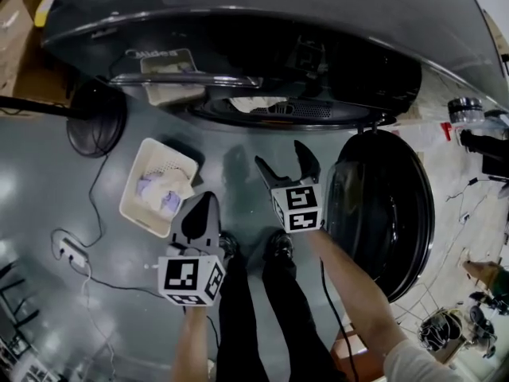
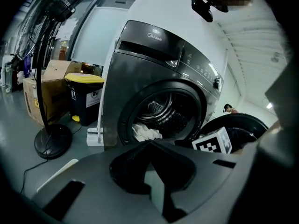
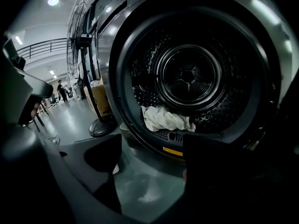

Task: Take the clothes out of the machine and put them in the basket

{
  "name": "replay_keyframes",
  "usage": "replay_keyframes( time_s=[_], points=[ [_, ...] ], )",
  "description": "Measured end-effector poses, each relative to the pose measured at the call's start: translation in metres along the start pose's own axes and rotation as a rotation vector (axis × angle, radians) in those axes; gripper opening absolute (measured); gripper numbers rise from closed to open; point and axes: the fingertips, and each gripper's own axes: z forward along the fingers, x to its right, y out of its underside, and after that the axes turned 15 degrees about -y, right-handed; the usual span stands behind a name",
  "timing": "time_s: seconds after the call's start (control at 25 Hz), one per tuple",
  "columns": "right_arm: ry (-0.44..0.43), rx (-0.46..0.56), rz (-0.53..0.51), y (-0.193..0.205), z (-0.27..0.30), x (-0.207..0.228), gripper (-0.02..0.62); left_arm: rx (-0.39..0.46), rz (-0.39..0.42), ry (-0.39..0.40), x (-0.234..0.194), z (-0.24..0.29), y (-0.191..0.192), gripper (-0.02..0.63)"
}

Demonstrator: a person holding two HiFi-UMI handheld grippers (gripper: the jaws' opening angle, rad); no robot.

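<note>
A dark grey front-loading washing machine (image 1: 238, 30) stands with its round dark door (image 1: 390, 213) swung wide open to the right of the drum opening. A crumpled white cloth (image 3: 166, 119) lies inside the machine, at the bottom front of the perforated steel drum (image 3: 189, 76), just behind the door rim.

The right gripper (image 1: 284, 159) hangs in front of the machine's opening and points into it. Its two black jaws stand well apart with only bare floor between them, and the cloth is beyond them, untouched.

The left gripper (image 1: 205, 209) is held farther out from the machine, to the left of the right one. Its jaws are brought together at the tips and hold nothing.

A cream rectangular plastic basket (image 1: 131, 180) sits on the grey floor (image 1: 48, 173) in front of the machine, left of the opening, with pale lilac and white clothes (image 1: 159, 196) inside it. The left gripper's tips are near the basket's corner farthest from the machine.
</note>
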Motion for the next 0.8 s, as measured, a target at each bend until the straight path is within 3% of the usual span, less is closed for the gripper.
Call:
replay_keyframes(
  time_s=[0.28,0.36,0.56,0.8],
  points=[
    [-0.003,-0.037,-0.074,-0.026,0.064,0.021,0.408,0.016,0.018,0.0,-0.014,0.01,-0.011,0.017],
    [0.011,-0.039,-0.055,-0.03,0.08,0.034,0.42,0.02,0.017,-0.005,-0.02,0.013,-0.013,0.017],
    [0.023,-0.021,0.041,-0.04,0.112,0.058,0.543,0.015,0.016,-0.014,-0.035,0.016,-0.006,0.018],
    [0.061,-0.038,0.065,-0.043,0.137,0.078,0.555,-0.002,0.021,-0.026,-0.046,0.017,0.008,0.017]
  ],
)
